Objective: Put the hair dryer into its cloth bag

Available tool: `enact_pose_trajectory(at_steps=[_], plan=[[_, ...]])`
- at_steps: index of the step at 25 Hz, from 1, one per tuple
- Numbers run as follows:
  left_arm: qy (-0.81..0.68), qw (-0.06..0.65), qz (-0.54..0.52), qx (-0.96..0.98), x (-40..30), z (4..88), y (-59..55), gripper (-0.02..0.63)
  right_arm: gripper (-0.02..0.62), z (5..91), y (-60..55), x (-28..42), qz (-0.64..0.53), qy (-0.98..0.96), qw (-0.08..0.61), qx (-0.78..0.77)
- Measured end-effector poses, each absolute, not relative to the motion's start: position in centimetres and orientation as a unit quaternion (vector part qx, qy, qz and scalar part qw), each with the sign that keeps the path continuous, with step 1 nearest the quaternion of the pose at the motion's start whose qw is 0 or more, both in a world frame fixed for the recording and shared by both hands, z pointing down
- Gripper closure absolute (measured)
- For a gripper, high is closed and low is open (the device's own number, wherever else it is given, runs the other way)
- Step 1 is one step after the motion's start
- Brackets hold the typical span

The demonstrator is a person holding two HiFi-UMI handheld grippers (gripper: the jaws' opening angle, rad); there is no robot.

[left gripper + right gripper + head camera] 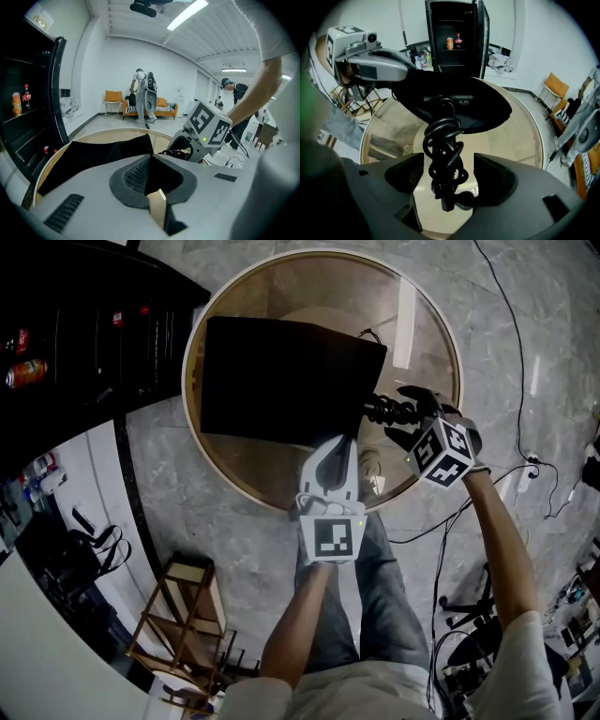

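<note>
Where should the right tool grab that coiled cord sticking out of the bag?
Across the middle of the coiled cord, coming from its free end toward the cloth bag: it is a narrow column standing between the open jaws of the right tool.

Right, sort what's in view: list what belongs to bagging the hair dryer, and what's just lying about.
Job in hand:
- cloth bag on the round table
- coiled cord, sticking out of the bag
- left gripper, shut on the bag's edge
- right gripper, open around the cord

Lying about:
- drink can in the black cabinet
- wooden rack
- orange sofa
</note>
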State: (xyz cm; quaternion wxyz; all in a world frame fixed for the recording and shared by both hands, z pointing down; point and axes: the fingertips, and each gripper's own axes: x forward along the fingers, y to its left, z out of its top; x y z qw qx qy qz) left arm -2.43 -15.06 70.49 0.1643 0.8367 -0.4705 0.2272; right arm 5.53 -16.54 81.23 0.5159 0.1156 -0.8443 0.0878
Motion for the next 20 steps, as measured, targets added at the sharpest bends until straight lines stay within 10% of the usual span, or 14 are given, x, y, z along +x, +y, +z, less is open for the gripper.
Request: enact_pose_trajectory(at_steps=[6, 20], plan=[[-0.469, 0.164, 0.224, 0.838, -2.3, 70.4, -15.1, 0.566, 0.359, 82.0, -15.9, 5.4, 0.048, -0.841, 0.532, 0.090], [-0.453, 0.157, 0.224, 0.848, -2.0, 69.7, -15.3, 0.566, 0.388, 77.9, -16.9, 2.7, 0.007, -0.858, 0.508, 0.074]])
